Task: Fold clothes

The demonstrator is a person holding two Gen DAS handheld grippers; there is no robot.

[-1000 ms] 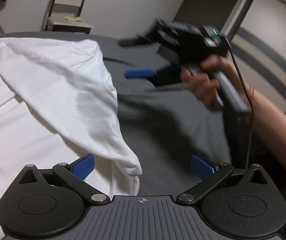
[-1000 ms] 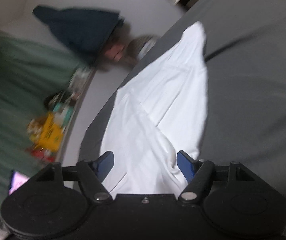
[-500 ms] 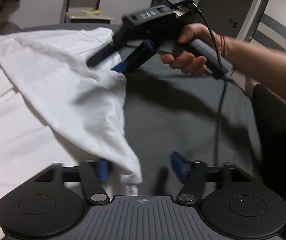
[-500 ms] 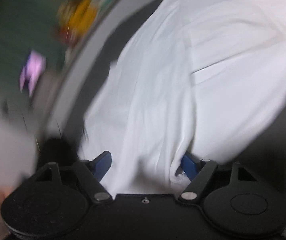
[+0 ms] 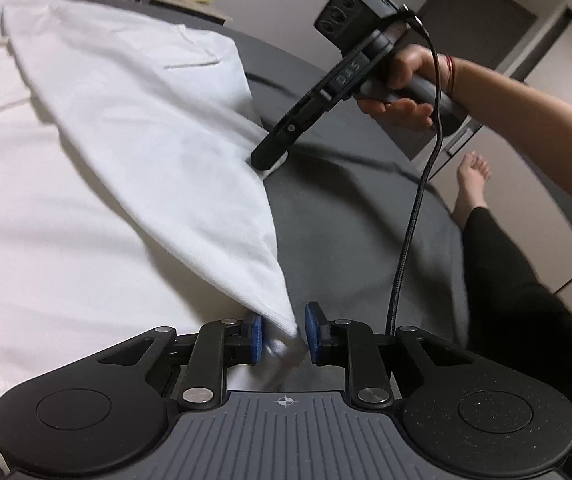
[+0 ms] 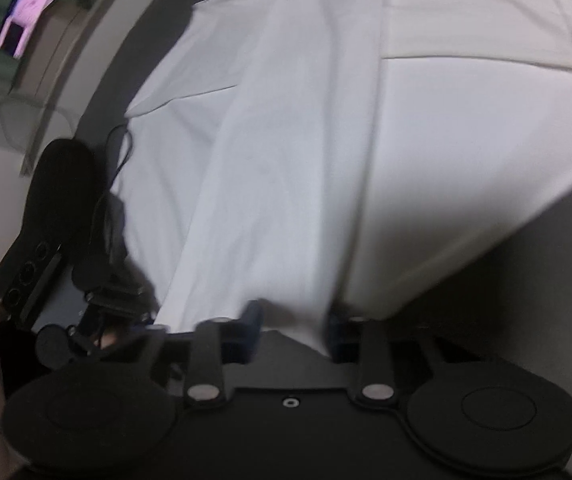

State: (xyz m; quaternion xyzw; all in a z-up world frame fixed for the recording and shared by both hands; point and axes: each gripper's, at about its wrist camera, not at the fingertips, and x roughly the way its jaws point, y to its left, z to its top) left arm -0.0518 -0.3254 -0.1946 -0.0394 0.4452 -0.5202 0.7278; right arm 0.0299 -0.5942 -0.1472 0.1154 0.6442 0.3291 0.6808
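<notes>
Dark grey bedding covers the bed, with pale walls and a dark door behind it at 1 o'clock in the left wrist view. Across this bedding lies the white garment, partly folded, one layer lifted over the flat part beneath.

At 6 o'clock in that view, the left gripper has its blue pads drawn close together, a narrow gap between them, and a corner of the white garment sits pinched in that gap. From there the cloth rises toward 11 o'clock as a taut fold.

At 1 o'clock, a person's hand holds the right gripper, whose tip meets the garment's edge near centre frame. A black cable hangs from its handle down toward 5 o'clock, crossing in front of the bedding. A bare foot and a dark trouser leg show at 3 o'clock.

The right wrist view is blurred, so this is less certain: white cloth fills most of the frame and runs down between the fingers at 6 o'clock, which appear closed on it. At 9 o'clock there, the left gripper's black body stands just beside the cloth's edge.
</notes>
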